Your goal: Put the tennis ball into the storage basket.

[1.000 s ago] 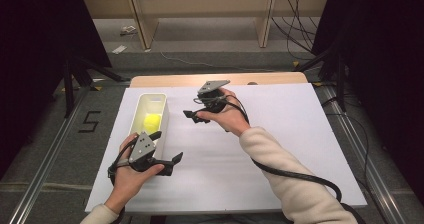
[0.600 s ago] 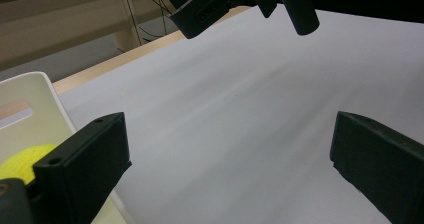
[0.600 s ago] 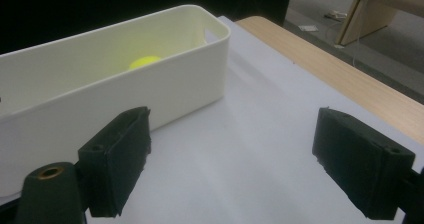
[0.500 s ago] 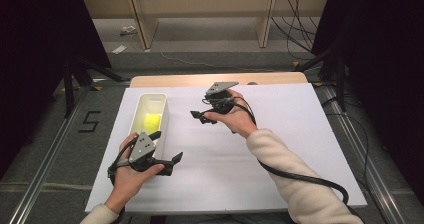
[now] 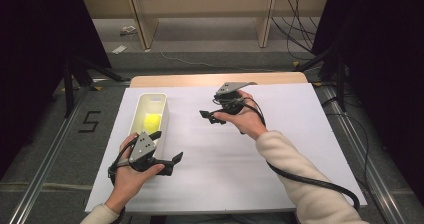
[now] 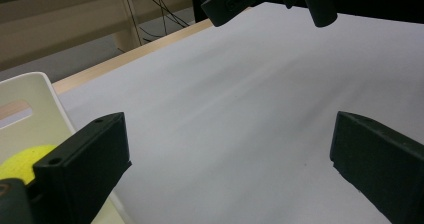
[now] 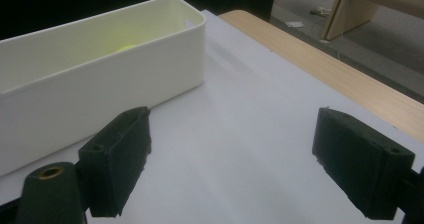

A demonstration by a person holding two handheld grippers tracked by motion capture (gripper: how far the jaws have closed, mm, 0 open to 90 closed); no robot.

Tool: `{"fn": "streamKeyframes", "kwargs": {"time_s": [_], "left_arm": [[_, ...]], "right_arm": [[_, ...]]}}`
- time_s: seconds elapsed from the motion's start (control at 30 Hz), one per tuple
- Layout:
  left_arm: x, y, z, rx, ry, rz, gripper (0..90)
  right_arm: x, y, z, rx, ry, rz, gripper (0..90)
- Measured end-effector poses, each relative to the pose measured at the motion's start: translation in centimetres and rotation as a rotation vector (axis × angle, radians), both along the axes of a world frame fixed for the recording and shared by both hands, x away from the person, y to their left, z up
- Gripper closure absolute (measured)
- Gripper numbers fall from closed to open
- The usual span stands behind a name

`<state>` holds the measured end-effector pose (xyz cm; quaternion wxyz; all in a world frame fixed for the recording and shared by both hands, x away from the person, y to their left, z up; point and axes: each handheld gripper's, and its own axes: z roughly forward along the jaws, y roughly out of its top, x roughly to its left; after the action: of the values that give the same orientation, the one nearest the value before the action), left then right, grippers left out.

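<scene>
Currently both claws are held over the white-covered surface (image 5: 280, 149), and neither one holds anything. The left claw (image 5: 170, 163) sits low near the front edge, in the person's left hand (image 5: 131, 176), just beside the near end of a long white bin (image 5: 142, 106) that lies lengthwise along the surface's left side. Its jaws are spread wide: in the left gripper view the two black jaws stand far apart with only bare white sheet between them, and the bin's rim and handle slot show at the left edge. Inside the bin lies a yellow ball (image 5: 152, 120), roughly midway along its length; it also peeps out behind the left jaw in the left gripper view (image 6: 22, 160) and shows as a yellow glow above the bin wall in the right gripper view (image 7: 125, 48). The right claw (image 5: 209, 117) is raised above the middle of the surface in the person's right hand (image 5: 245, 119), well apart from the bin and pointing toward it. Its jaws are likewise parted wide, with plain sheet between them and the bin's long side wall (image 7: 100, 94) beyond its left jaw. A strip of bare wooden tabletop (image 5: 210, 79) runs along the far edge.
</scene>
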<state>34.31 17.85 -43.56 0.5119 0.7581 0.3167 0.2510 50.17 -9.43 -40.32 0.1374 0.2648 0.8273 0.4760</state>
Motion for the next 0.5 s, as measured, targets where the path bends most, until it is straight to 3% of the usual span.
{"fn": "streamKeyframes", "kwargs": {"time_s": [0.5], "left_arm": [[0.0, 0.0, 0.0, -0.004, -0.002, 0.004, 1.9]], "right_arm": [[-0.8, -3.2, -0.5, -0.002, 0.009, -0.039, 16.4]]}}
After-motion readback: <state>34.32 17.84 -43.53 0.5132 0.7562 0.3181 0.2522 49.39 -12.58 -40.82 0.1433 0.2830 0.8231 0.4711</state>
